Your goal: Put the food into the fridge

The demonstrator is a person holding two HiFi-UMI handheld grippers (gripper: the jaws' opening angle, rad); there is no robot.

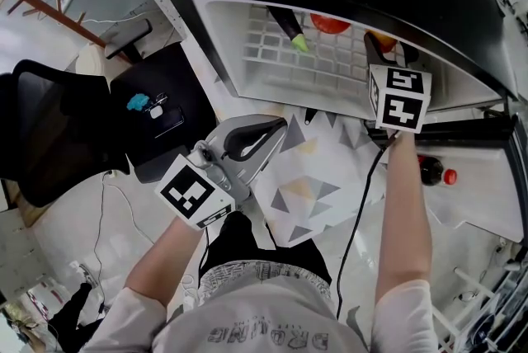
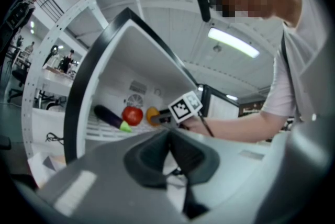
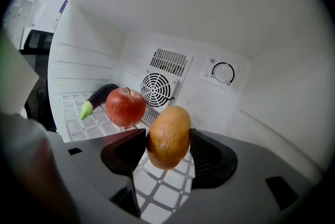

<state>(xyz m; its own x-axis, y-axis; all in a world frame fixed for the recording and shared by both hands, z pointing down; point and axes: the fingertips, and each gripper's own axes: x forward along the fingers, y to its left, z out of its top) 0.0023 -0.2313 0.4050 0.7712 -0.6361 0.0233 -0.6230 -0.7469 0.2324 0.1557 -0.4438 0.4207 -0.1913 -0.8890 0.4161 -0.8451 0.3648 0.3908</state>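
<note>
The fridge (image 1: 462, 5) stands open with a white wire shelf (image 1: 272, 54) inside. On the shelf lie a dark eggplant (image 1: 289, 28) with a green stem and a red apple (image 1: 330, 23). My right gripper (image 1: 381, 46) reaches into the fridge, shut on a brown potato (image 3: 168, 136) held just above the shelf (image 3: 78, 113). The apple (image 3: 125, 107) and eggplant (image 3: 97, 98) sit to its left. My left gripper (image 1: 247, 141) hangs outside, below the fridge's front edge, shut and empty (image 2: 168, 152). From there I see the eggplant (image 2: 109, 117), apple (image 2: 132, 115) and potato (image 2: 152, 114).
A fan grille (image 3: 157, 89) and a dial (image 3: 223, 73) are on the fridge's back wall. A black office chair (image 1: 49, 129) and a black box (image 1: 157, 112) stand on the left. A dark bottle with a red cap (image 1: 433, 170) lies at right. A patterned mat (image 1: 313, 178) covers the floor.
</note>
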